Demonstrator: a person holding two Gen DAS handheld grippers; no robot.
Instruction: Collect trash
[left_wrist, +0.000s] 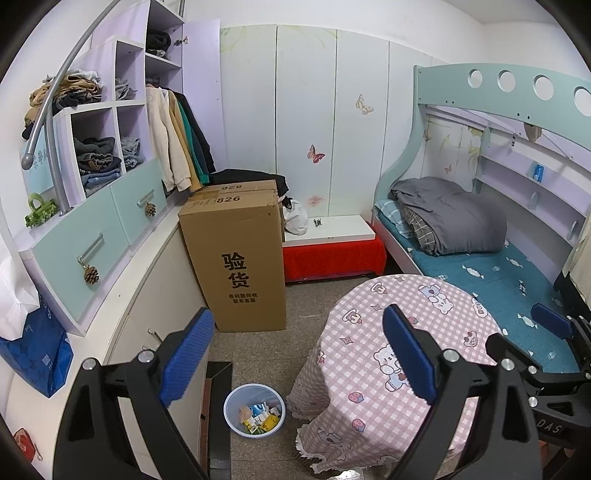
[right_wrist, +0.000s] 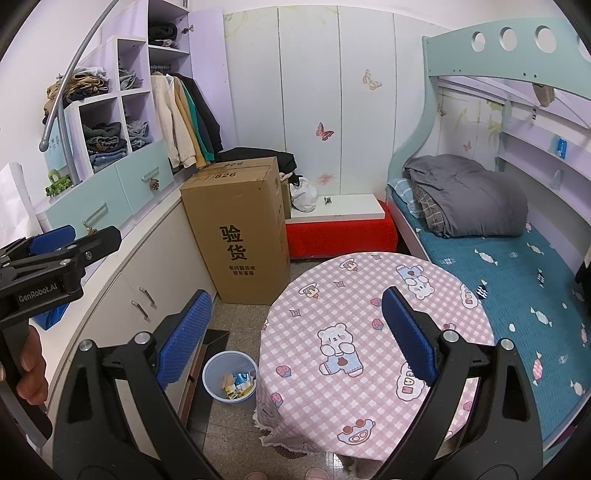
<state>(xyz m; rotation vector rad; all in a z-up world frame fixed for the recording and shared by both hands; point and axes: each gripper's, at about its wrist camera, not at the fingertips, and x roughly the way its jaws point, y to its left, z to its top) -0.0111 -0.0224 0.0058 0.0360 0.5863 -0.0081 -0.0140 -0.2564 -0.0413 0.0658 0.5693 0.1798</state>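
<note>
Bin (left_wrist: 255, 411) w/ trash, 2 grippers spread, empty

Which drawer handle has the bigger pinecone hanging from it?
The nearer lower drawer: its pinecone looks larger than the one on the farther upper drawer.

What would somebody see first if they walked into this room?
Probably the round table with its pink checked bear cloth, right in the middle, with the two open grippers, left and right, held above it. Next, the tall cardboard box with big black writing, standing by the cupboards on the left. On the floor between them sits a small bin with bits of trash in it.
</note>
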